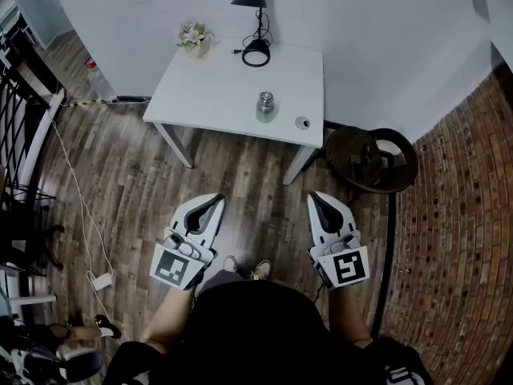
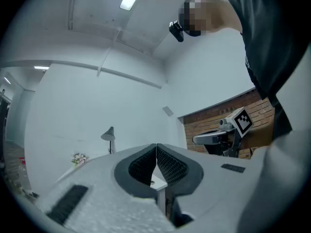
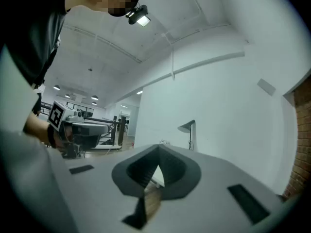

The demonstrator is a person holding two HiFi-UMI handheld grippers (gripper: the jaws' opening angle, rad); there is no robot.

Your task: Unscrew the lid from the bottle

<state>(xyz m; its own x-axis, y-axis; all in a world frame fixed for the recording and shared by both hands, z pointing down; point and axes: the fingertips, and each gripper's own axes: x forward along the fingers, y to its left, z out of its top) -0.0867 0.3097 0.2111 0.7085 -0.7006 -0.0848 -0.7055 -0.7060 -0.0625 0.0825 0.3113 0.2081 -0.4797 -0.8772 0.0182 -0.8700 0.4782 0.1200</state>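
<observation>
A small metal bottle [image 1: 265,107] with a silver lid stands upright on the white table [image 1: 216,95], near its front right part. Both grippers hang well short of the table, over the wood floor. My left gripper [image 1: 215,203] is shut with nothing in it, its tips pointing toward the table. My right gripper [image 1: 317,196] is likewise shut and empty. In the left gripper view the jaws [image 2: 156,145] meet at their tips, with the table edge seen through the gap below. The right gripper view shows its jaws [image 3: 158,148] closed too.
A black desk lamp [image 1: 254,10], a small flower pot [image 1: 193,37] and a little round object [image 1: 302,123] share the table. A dark round stool [image 1: 370,160] sits right of the table by a brick wall. A cable and power strip [image 1: 100,280] lie on the floor at left.
</observation>
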